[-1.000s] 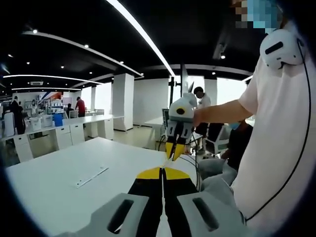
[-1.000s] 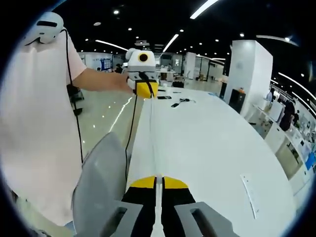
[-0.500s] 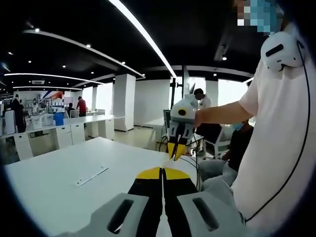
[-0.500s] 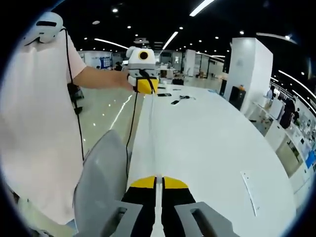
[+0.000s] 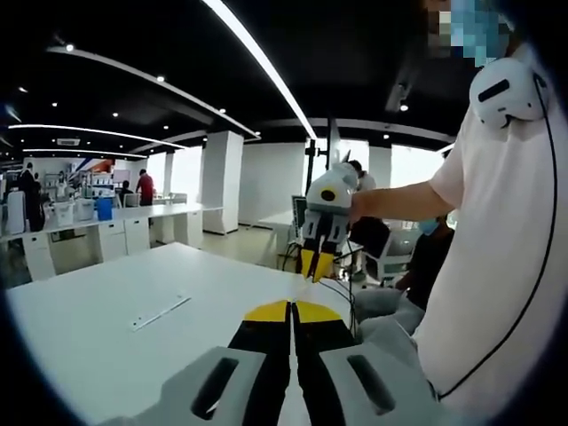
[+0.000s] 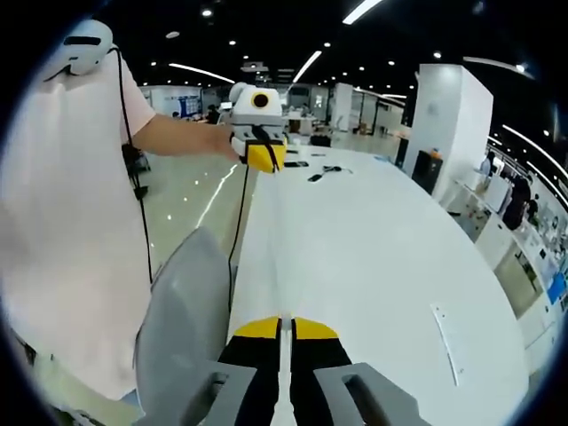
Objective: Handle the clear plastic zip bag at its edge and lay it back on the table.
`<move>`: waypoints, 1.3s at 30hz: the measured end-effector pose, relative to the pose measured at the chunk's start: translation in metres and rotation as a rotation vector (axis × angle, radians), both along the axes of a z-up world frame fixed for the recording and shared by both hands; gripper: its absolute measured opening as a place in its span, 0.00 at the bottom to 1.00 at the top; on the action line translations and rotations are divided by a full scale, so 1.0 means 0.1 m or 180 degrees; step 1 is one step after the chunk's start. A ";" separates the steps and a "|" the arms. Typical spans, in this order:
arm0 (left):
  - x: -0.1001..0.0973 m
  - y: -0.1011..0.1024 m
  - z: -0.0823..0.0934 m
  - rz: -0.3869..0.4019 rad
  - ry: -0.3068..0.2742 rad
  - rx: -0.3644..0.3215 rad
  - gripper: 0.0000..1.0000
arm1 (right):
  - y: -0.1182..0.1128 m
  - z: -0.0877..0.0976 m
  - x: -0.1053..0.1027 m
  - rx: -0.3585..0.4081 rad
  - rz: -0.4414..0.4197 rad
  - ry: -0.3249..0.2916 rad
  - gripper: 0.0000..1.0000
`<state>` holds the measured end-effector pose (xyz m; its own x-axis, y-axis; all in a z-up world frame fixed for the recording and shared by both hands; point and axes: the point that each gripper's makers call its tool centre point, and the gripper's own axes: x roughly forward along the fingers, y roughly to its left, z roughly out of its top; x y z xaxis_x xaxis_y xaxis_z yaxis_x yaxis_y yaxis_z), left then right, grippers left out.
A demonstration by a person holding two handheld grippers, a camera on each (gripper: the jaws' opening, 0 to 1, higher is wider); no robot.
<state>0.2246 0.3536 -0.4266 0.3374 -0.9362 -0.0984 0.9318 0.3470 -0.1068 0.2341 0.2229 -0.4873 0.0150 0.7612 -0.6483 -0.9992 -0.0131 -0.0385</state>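
left gripper [image 5: 290, 312]: jaws closed tight, pinching the near end of the clear zip bag [image 6: 277, 240], which runs as a thin taut line out to the other gripper. reads as bag held by opp. ends of one edge, stretched in air above the white table [image 5: 106, 337] so it hangs flat w/o folding. strip-like item [image 5: 160, 311] lies on the table, well apart, left of the jaws. right gripper [image 6: 286, 327]: jaws also closed on its end of the bag edge; left gripper seen across holding the far end. person's pale shirt [image 6: 62, 231] beside. judgement: lay-down not yet done; lower both ends together.
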 end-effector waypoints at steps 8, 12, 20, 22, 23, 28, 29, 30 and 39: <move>0.03 0.02 -0.06 0.0047 -0.0021 0.0052 0.00 | -0.01 0.02 -0.01 -0.0067 0.0005 -0.0062 0.00; 0.04 0.01 -0.07 0.0050 -0.0023 0.0052 0.00 | 0.00 0.03 -0.02 -0.0079 0.0014 -0.0081 0.00; 0.03 -0.04 -0.11 0.0043 -0.0051 0.0118 0.01 | 0.02 0.05 -0.03 -0.0080 0.0034 -0.0095 0.00; 0.03 -0.05 -0.10 0.0034 -0.0063 0.0127 0.00 | 0.01 0.04 -0.02 -0.0082 0.0031 -0.0090 0.00; 0.03 -0.05 -0.09 0.0031 -0.0073 0.0128 0.00 | 0.02 0.05 -0.02 -0.0081 0.0032 -0.0088 0.00; 0.03 -0.05 -0.08 0.0015 -0.0069 0.0114 0.00 | 0.01 0.04 -0.02 -0.0090 0.0024 -0.0082 0.00; 0.02 -0.06 -0.07 0.0001 -0.0062 0.0100 0.00 | 0.01 0.04 -0.02 -0.0087 0.0021 -0.0079 0.00; 0.00 -0.06 -0.05 -0.0022 -0.0072 0.0067 0.00 | 0.01 0.04 -0.02 -0.0087 0.0020 -0.0077 0.00; -0.01 -0.09 0.00 -0.0053 -0.0150 0.0087 0.00 | 0.01 0.02 0.03 0.0016 -0.0117 0.0075 0.00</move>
